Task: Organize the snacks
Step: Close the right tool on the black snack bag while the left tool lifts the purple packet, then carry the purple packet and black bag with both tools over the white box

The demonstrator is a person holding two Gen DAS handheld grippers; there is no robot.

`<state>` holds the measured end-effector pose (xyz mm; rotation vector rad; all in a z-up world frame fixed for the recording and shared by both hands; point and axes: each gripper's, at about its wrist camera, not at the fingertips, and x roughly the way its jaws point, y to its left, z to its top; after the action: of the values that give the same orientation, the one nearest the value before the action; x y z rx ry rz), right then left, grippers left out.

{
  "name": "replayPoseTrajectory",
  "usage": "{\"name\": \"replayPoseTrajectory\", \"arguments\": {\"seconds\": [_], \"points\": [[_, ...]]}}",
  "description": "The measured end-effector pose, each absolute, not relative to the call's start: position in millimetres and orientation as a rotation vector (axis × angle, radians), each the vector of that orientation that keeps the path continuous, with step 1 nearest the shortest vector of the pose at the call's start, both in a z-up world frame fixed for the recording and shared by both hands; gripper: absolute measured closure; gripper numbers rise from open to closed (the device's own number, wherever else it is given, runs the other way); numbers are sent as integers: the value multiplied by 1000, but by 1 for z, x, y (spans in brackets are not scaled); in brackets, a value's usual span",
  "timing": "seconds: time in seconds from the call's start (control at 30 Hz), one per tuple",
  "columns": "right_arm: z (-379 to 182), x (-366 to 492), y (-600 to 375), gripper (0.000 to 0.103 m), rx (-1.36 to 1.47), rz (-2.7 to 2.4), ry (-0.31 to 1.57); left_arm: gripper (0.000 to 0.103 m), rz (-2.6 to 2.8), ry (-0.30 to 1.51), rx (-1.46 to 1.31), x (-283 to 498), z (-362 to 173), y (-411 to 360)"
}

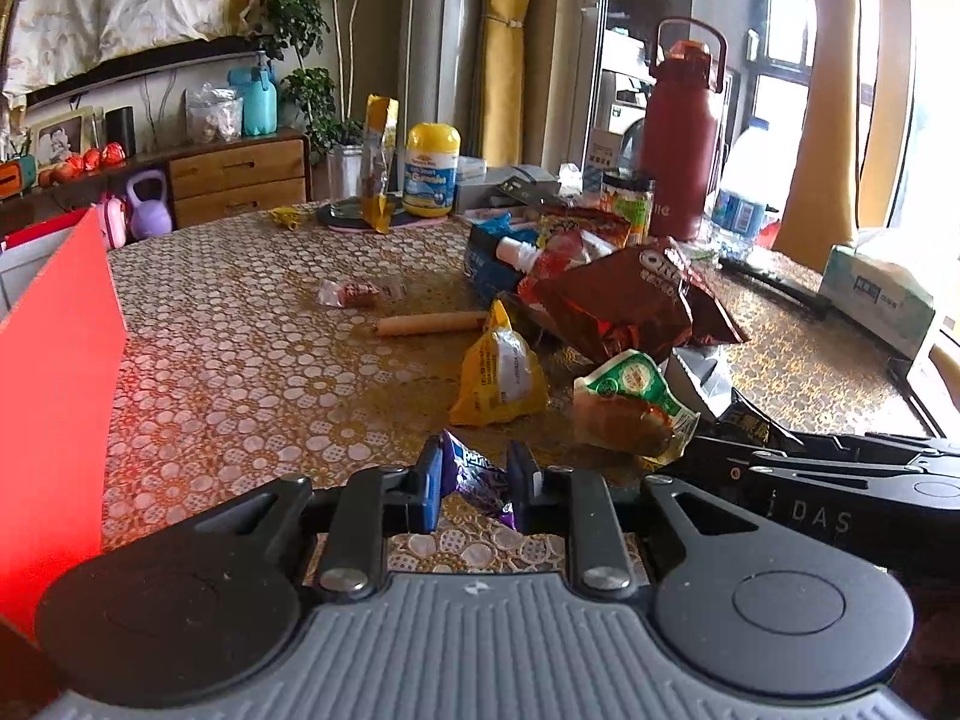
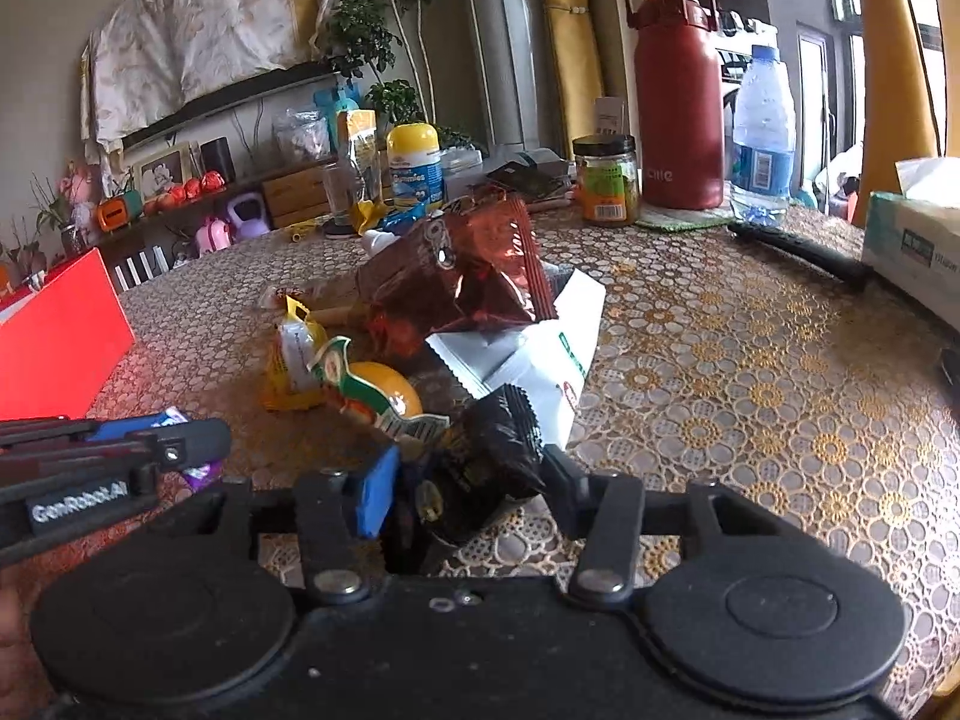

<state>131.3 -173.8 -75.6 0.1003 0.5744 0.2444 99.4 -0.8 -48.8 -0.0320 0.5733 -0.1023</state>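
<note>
Both grippers grasping snack packets.
Left gripper (image 1: 474, 489) clenched on purple packet (image 1: 474, 474); right gripper (image 2: 468, 486) grips black packet (image 2: 486, 456), 12 o'clock.

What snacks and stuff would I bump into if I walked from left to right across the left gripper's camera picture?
Red box → purple packet held in the left gripper → yellow packet → green-topped packet → dark red flask → tissue box.
</note>
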Motion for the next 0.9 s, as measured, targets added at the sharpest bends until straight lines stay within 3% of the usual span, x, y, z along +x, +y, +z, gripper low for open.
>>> {"name": "replayPoseTrajectory", "arguments": {"seconds": [0.9], "points": [[3, 74, -148, 54, 95, 347, 378, 81, 30, 378, -70, 8, 41, 51]]}}
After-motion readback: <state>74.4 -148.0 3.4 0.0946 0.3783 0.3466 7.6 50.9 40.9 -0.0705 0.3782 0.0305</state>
